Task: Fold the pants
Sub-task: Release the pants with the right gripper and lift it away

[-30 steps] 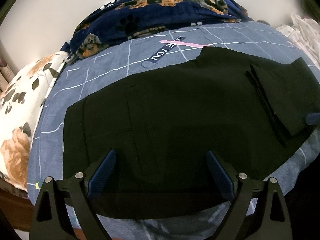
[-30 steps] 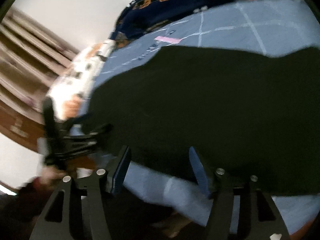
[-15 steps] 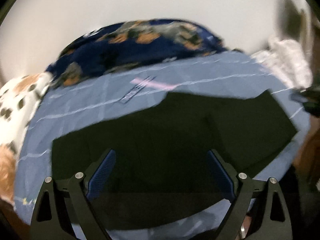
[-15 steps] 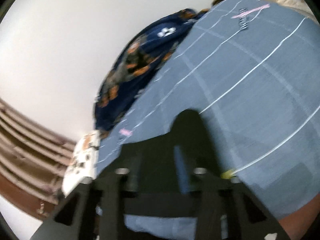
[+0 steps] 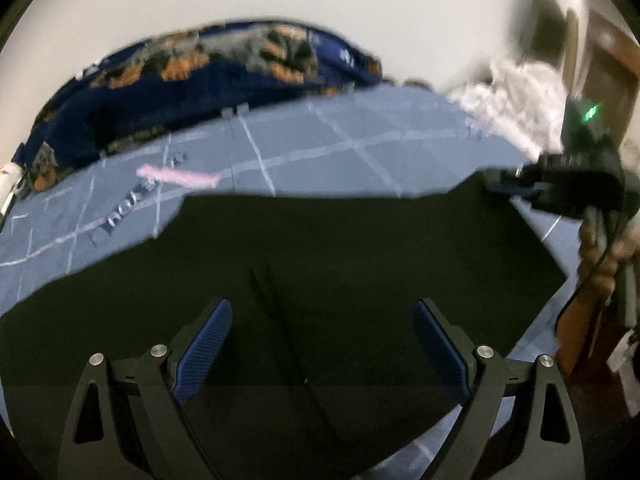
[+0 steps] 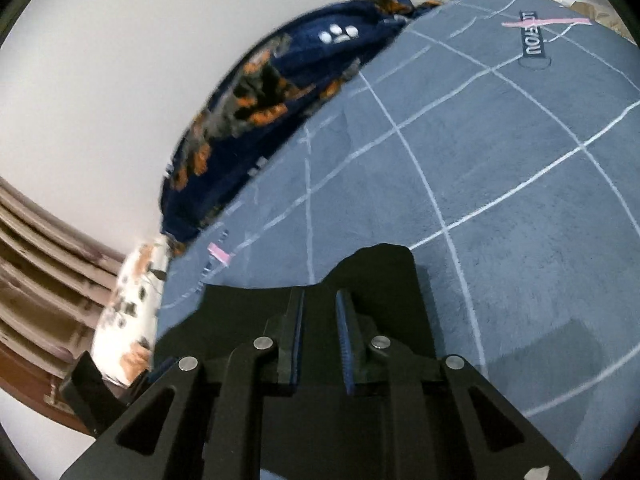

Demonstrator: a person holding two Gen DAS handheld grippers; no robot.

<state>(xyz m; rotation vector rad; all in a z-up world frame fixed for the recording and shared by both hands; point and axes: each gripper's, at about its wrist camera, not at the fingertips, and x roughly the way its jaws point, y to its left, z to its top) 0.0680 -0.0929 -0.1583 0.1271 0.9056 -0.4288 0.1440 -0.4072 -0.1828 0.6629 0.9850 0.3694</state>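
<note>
The black pants (image 5: 320, 264) lie spread across the blue grid-pattern bedspread (image 5: 360, 148). My left gripper (image 5: 322, 344) is open above the near part of the pants, with nothing between its blue pads. My right gripper (image 6: 320, 320) is shut on an edge of the pants (image 6: 380, 272) and holds that black cloth up above the bedspread (image 6: 500, 168). In the left wrist view the right gripper (image 5: 560, 188) shows at the far right end of the pants, held by a hand.
A navy dog-print blanket (image 5: 208, 76) is bunched along the wall at the back. A floral pillow (image 6: 128, 312) lies at one end of the bed, white cloth (image 5: 516, 96) at the other. Brown wooden furniture (image 6: 40, 264) stands beside the bed.
My right gripper closed on the pants edge and lifted it off the bed. My left gripper swung right along the pants and stayed open.
</note>
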